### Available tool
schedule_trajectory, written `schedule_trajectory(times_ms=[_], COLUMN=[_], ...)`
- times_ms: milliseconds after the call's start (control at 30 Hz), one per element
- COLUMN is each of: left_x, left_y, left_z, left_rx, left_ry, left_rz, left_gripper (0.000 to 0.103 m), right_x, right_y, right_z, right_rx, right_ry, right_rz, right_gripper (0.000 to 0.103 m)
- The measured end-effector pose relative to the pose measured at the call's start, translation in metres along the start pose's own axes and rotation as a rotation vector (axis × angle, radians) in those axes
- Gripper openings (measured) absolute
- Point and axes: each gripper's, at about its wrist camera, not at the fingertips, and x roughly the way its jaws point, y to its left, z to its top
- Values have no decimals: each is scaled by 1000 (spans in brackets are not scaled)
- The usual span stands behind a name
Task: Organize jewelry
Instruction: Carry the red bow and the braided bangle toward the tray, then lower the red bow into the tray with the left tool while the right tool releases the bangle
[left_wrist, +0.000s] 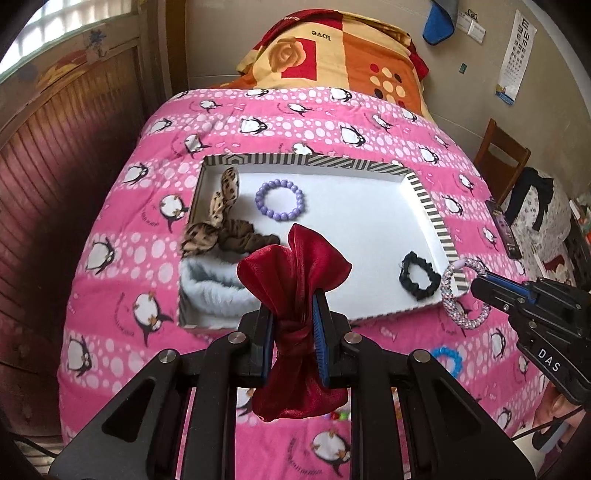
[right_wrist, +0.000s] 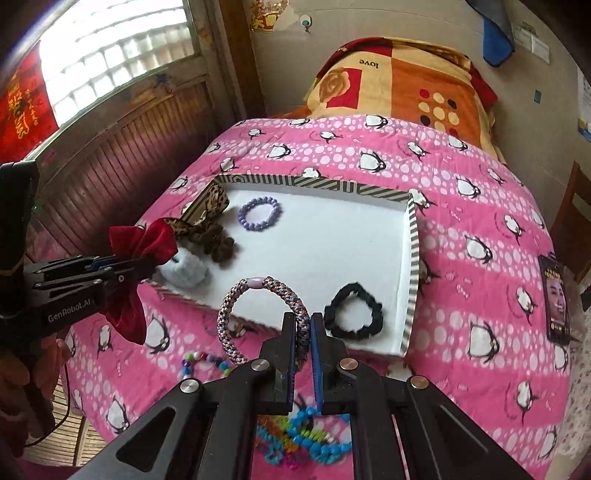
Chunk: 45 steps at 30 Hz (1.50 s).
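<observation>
Left gripper (left_wrist: 292, 325) is clamped on the knot of a red satin bow (left_wrist: 295, 273), held at the tray's (left_wrist: 432, 206) 7 o'clock edge. Right gripper (right_wrist: 303, 332) is pinched tight on a braided pastel hair tie (right_wrist: 236, 317), hanging over the tray's 5 o'clock rim. Inside the tray: purple bead bracelet (left_wrist: 279, 199) at 11 o'clock, black scrunchie (left_wrist: 419, 275) at 4, leopard scrunchie (left_wrist: 221, 218) at 9.
</observation>
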Motion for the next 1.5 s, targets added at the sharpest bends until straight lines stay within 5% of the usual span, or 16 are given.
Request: schedule_trajectory(times_ms=[633, 1500], left_x=[61, 122], left_y=[-18, 4], left_z=[49, 53], left_rx=[-9, -78], left_ry=[38, 151], left_rz=[53, 110], left_gripper=[17, 17], right_x=[56, 171], right_y=[-39, -42], right_z=[50, 110], right_rx=[19, -3], right_ry=[45, 185], right_rz=[9, 63], right_gripper=[7, 7])
